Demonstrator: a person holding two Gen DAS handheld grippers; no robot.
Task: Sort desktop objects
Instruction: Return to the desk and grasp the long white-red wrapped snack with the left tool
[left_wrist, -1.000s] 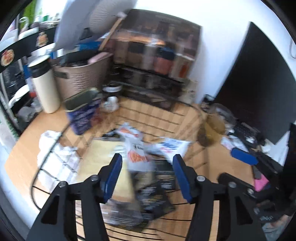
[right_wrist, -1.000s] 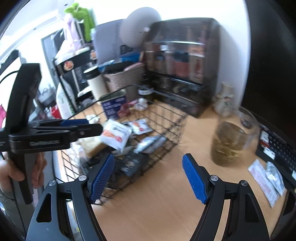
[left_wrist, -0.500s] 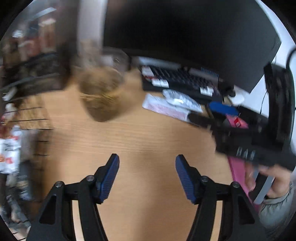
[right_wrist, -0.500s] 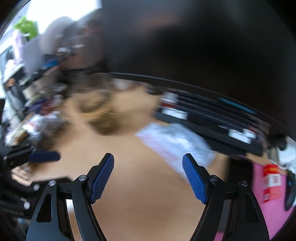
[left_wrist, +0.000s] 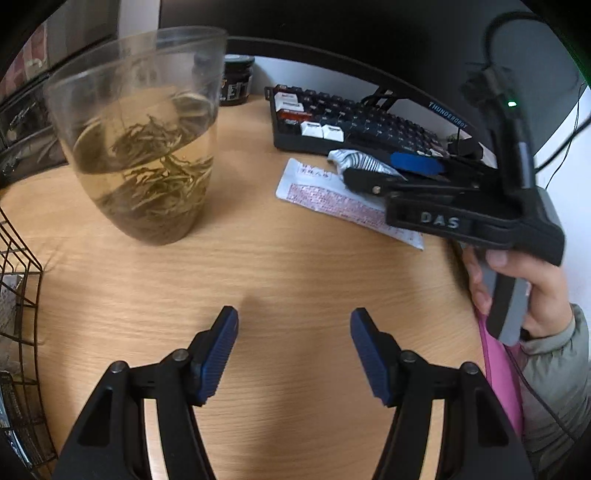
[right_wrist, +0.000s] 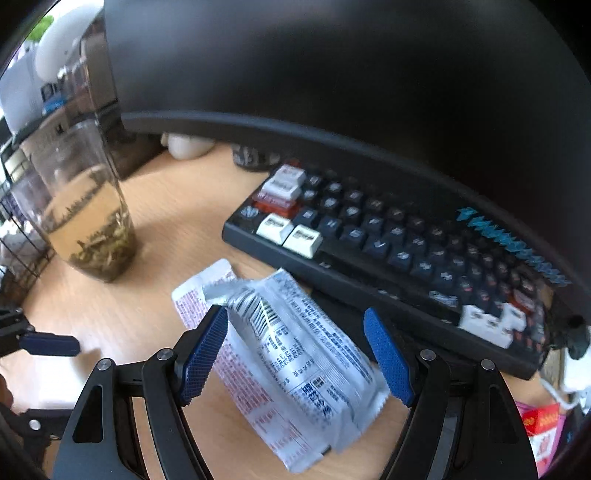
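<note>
Right in front of the keyboard, the silver snack packet sits between the wide-open right hand-held gripper fingers, not pinched.

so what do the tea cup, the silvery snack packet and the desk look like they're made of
Tea cup: clear glass or hard plastic; fully see-through, tea leaves visible inside, which of the two is unclear.
Silvery snack packet: thin foil-look plastic film; glossy, creased, crimped end seam.
Desk: light wood or wood-look laminate; matte, with parallel grain lines.
</note>
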